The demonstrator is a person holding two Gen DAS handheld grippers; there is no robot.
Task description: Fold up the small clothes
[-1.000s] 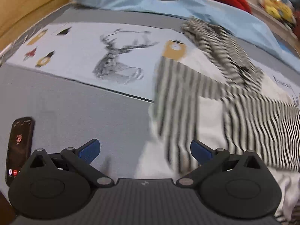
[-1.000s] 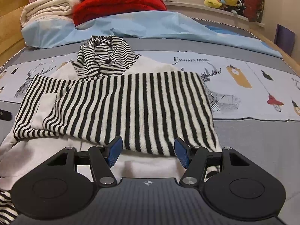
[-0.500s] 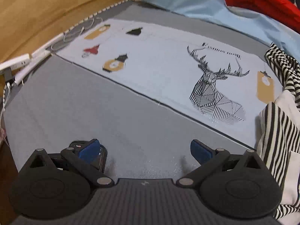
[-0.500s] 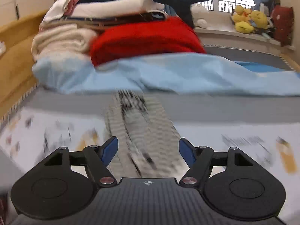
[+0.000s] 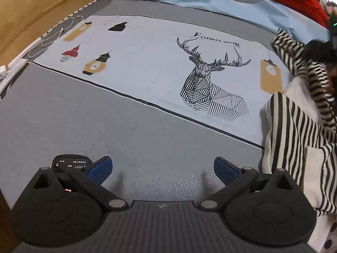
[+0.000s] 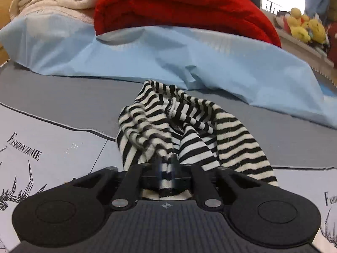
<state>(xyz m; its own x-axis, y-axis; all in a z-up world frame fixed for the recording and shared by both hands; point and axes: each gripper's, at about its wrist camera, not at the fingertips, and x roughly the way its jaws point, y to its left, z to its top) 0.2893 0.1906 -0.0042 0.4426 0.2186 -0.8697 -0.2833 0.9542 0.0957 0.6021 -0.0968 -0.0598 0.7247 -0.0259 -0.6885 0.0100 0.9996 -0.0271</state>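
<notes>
Soft, even indoor light fills both my views, and a window point(image 6: 271, 2) blown out to white glares in the right view's upper right corner. Under my left claw point(image 5: 163, 168) two faint thin shadows fall on the grey bedspread point(image 5: 63, 116), which sparkles slightly there. The fisheye bends every edge, and my right claw's point(image 6: 166, 168) closing fingertips point(image 6: 173, 162) smear with motion blur against the striped garment point(image 6: 189, 126).

Soft knit striped garment point(image 6: 189, 130), matt printed cloth bedspread point(image 5: 147, 67), smooth wooden bed frame point(image 5: 42, 4).
</notes>
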